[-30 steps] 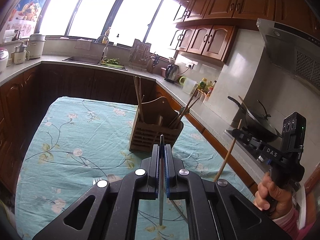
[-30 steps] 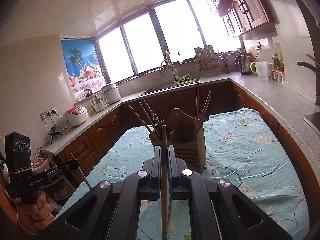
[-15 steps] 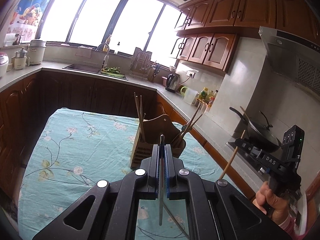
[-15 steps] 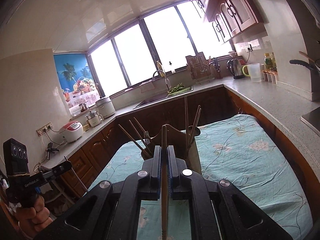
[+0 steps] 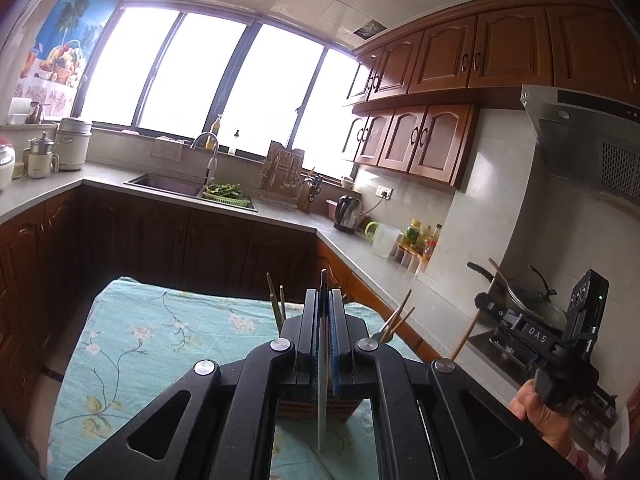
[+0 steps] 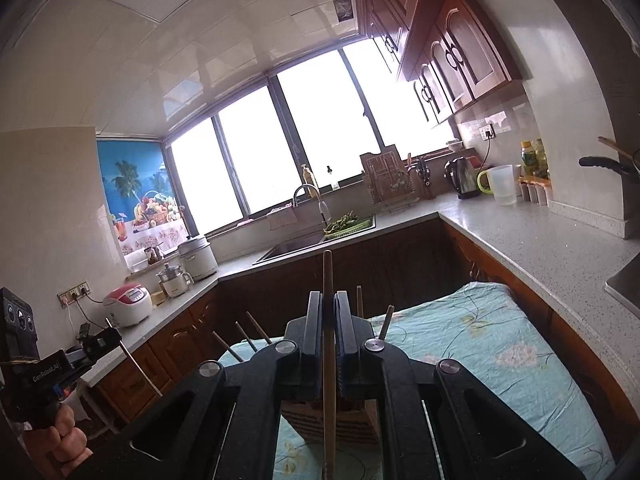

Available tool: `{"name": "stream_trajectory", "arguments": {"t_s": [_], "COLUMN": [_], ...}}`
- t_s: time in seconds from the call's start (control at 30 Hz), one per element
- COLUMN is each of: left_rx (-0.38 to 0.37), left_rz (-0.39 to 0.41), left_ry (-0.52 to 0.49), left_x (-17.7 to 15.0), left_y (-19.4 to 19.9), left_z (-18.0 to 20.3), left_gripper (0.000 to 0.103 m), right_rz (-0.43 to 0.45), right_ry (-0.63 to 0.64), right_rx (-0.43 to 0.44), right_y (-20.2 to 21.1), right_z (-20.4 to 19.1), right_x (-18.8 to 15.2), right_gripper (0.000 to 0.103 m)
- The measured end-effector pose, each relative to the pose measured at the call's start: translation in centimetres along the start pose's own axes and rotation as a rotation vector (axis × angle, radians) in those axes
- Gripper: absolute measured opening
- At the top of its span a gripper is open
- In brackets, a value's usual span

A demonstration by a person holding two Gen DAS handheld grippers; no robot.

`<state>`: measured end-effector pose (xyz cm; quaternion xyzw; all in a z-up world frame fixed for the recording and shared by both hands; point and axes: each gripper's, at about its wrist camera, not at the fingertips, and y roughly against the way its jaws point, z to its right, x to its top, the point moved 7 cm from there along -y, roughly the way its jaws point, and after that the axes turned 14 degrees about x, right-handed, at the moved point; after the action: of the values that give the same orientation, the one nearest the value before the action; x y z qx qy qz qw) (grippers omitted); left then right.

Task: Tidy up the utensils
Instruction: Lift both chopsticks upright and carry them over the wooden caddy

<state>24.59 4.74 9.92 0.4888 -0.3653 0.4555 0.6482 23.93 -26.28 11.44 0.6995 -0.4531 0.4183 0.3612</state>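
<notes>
The wooden holder (image 6: 332, 420) stands on the table with the flowered cloth (image 6: 480, 344), mostly hidden behind each pair of tongs. From the right wrist view, three sticks (image 6: 244, 334) lean out of it toward 10 o'clock and two more (image 6: 386, 320) rise toward 1 o'clock. From the left wrist view the holder (image 5: 304, 410) shows only as a slatted strip low between the tongs, with two sticks (image 5: 276, 300) poking up at 11 o'clock and a pair (image 5: 396, 318) angled toward 1 o'clock.

The left tongs (image 5: 325, 300) are clenched on a thin metal utensil (image 5: 322, 380), held upright just above the holder. The right tongs (image 6: 329, 304) are clamped on a wooden chopstick (image 6: 329, 360), also upright over the holder.

Since a second ago both tongs have come in closer: the holder then stood in full sight ahead of each, and now it sits almost beneath the fingers, only its lower slats and the stick tips showing.
</notes>
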Motion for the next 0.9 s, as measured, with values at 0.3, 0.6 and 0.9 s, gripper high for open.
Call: {"name": "stream_trajectory", "arguments": {"t_s": [0.3,0.6,0.9], "left_rx": [0.036,0.087,0.090], "left_rz": [0.091,0.114,0.118], "left_ry": [0.024,0.035,0.035], "left_x": [1.7,-1.5,-5.2], "left_y": [-4.7,-10.0,-12.7], "left_z": [0.7,2.0,3.4], "left_gripper": [0.002,0.002,0.002], "right_rz": [0.122,0.138,0.129], "right_ry": [0.048,0.093,0.063], "right_rx": [-0.044,-0.095,-0.110], "right_y": [-3.1,-6.4,-6.8], "right_z": [1.2,2.8,4.8], "right_x": [3.4,1.3,-2.4], "right_gripper": [0.005,0.005,0.005]}}
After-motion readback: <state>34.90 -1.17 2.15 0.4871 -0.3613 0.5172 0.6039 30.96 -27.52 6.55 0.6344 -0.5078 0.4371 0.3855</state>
